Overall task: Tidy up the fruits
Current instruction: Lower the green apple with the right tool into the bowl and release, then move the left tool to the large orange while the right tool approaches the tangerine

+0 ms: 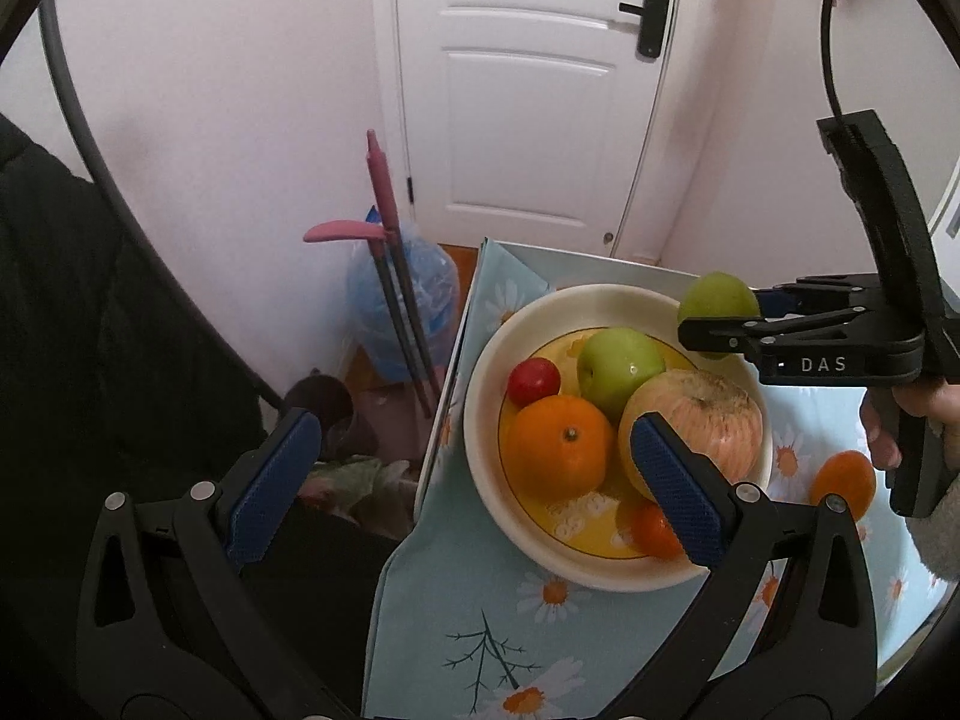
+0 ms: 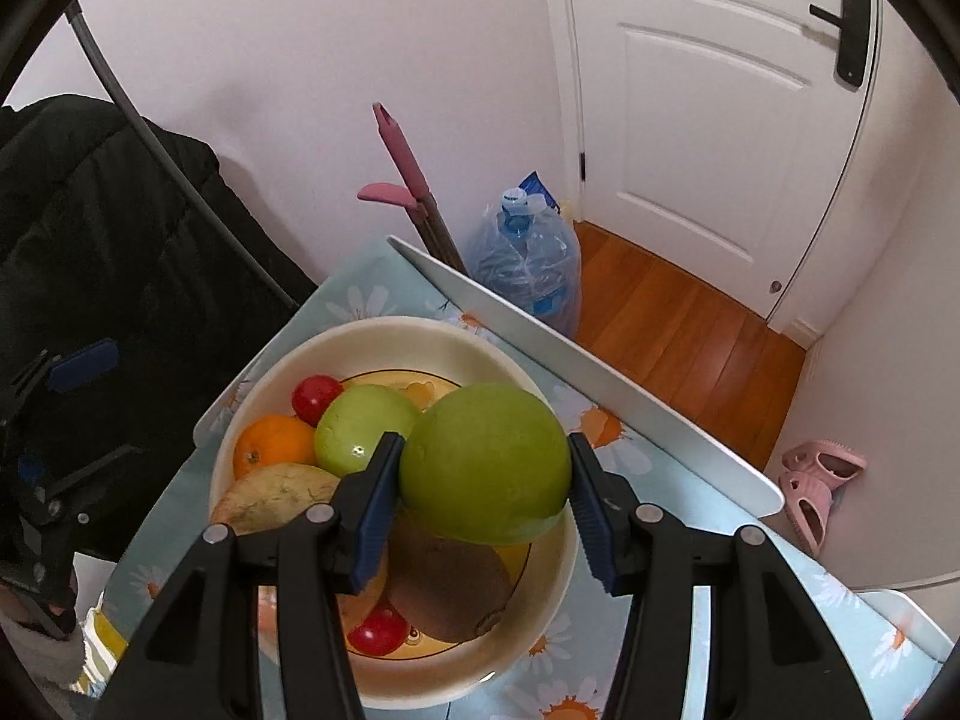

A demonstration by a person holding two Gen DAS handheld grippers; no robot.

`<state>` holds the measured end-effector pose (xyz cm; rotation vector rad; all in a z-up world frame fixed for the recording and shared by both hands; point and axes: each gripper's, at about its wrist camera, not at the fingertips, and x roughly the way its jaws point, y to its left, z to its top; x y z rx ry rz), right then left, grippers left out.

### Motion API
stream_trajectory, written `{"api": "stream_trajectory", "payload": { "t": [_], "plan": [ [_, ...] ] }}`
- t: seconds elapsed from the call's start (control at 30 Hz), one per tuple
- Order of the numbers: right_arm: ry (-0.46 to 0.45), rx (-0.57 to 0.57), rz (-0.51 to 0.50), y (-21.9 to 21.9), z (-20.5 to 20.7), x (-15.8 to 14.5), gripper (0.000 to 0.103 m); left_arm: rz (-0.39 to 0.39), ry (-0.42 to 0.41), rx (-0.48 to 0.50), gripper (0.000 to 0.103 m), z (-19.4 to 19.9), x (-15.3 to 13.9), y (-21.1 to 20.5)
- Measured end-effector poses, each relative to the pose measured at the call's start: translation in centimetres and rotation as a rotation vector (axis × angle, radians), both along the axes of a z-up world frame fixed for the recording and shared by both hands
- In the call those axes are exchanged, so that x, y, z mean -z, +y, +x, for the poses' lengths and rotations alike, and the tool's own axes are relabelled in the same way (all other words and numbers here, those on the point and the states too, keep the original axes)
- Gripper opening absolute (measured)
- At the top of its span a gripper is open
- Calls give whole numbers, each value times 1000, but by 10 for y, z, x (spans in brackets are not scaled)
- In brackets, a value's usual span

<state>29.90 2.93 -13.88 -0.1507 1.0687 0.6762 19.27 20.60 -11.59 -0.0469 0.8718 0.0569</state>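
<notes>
Daisy-print tablecloth (image 1: 480, 612); wooden floor (image 2: 678, 312); white door (image 1: 528, 90).

A round, matte green apple (image 2: 485, 471) hangs clamped between two blue pads, above the 3 o'clock rim of a cream ceramic bowl with a yellow centre (image 1: 480, 420). In the bowl a glossy green apple (image 1: 618, 367) lies at 12 o'clock, a small red fruit (image 1: 533, 380) at 10 o'clock, a round orange (image 1: 561, 447) at 8 o'clock, stem up, and a large pale pink-streaked fruit (image 1: 708, 420) at 3 o'clock. A brown kiwi (image 2: 450, 588) rests below the raised apple. Another orange (image 1: 843, 483) lies on the cloth outside the bowl, at 4 o'clock.
</notes>
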Motion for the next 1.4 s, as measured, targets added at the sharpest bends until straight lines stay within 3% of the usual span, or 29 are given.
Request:
{"api": "stream_trajectory", "payload": {
  "t": [0.1,0.17,0.23,0.43,0.53,0.83,1.17,1.4],
  "plan": [
    [17,3,29,-1,2,2,53,1,0,-2,103,-1,-1,-1],
    [11,7,64,-4,2,-2,81,-1,-3,-3,103,-1,-3,-1],
    [8,17,89,-6,3,-5,92,-1,-4,-2,103,-3,-3,-2],
    [-16,47,86,-12,-4,-16,93,9,-14,8,103,-9,-11,-5],
    [-28,66,89,-17,-12,-24,103,5,-26,17,103,-12,-18,-7],
    [-68,134,94,-37,-47,-60,103,14,-66,68,103,-23,-40,-19],
    [-118,252,55,-87,-91,-96,103,31,-93,208,103,-34,-62,-64],
    [-165,289,18,-135,-120,-108,103,42,-109,230,103,-50,-74,-109]
  ]
}}
